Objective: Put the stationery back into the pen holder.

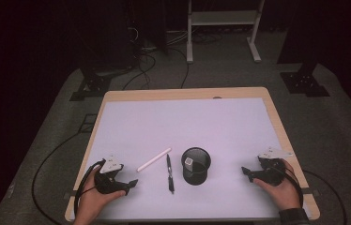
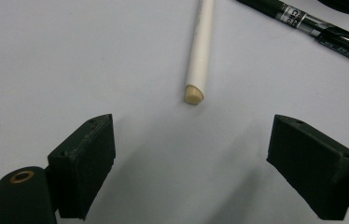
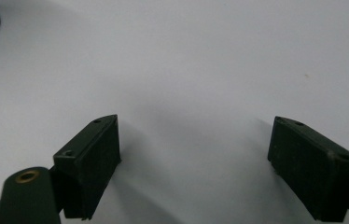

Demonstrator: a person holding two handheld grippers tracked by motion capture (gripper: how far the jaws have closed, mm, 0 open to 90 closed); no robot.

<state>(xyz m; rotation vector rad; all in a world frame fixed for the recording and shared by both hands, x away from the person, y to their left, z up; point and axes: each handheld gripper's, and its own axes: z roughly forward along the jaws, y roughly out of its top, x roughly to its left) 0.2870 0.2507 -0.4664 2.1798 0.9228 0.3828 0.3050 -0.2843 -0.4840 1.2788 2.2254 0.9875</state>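
From the high view, the table (image 1: 117, 96) carries a white stick (image 1: 154, 160), a black pen (image 1: 169, 173) and a mesh cup (image 1: 196, 165) between the two grippers.

In the left gripper view, the left gripper (image 2: 191, 154) has its jaws wide apart and empty; the pen's white print is too blurred to read.

In the right gripper view, the right gripper (image 3: 193, 154) is also spread wide, holding nothing.

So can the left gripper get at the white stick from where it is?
Probably yes. The left gripper is open, the white stick lies just ahead of its jaws on bare table, and the black pen lies beyond it.

White stick (image 1: 154, 160) beside black pen (image 1: 169, 173)
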